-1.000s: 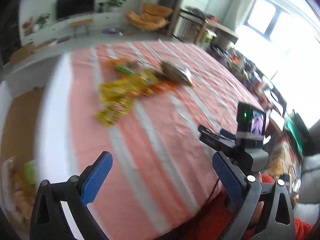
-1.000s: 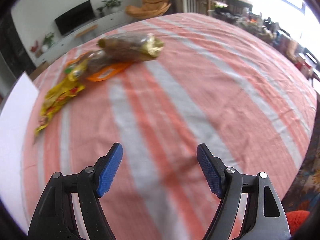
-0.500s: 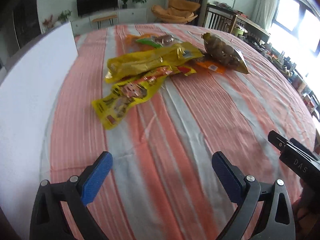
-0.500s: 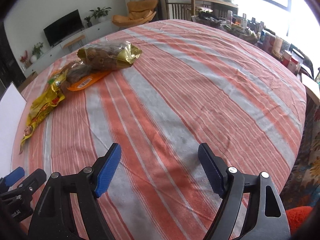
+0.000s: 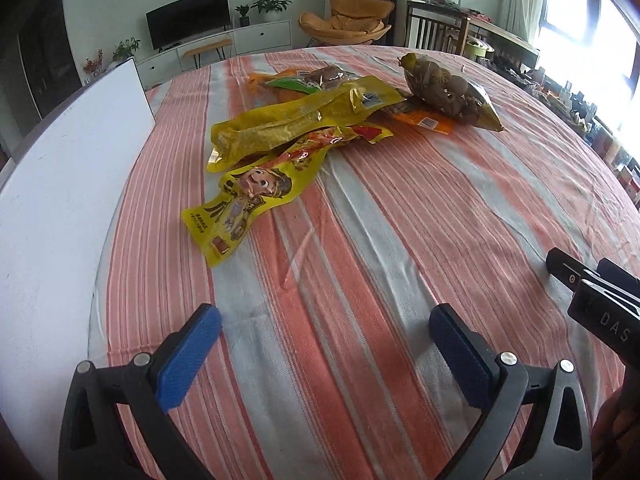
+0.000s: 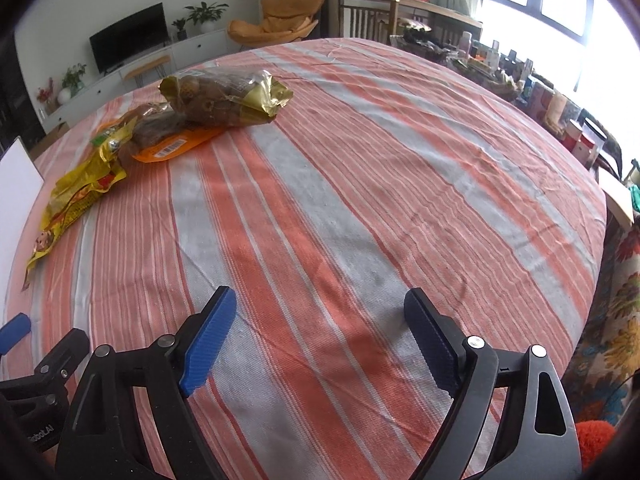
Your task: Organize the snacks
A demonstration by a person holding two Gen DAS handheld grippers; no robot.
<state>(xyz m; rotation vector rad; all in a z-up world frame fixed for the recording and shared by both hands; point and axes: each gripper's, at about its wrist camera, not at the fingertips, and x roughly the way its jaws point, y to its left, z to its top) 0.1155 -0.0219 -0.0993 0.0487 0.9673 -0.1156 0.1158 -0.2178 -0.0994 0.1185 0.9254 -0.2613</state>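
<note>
A home living room: a television on a low white cabinet, potted plants, an orange lounge chair.

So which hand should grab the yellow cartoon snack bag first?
Probably the left. The open left hand-held gripper faces the yellow cartoon bag, lying just ahead. From the open right hand-held gripper, it lies far off to the side.

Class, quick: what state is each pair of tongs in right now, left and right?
Left tongs: open, holding nothing, jaws just opened further over the striped cloth.
Right tongs: open, holding nothing, jaws just opened further.
</note>
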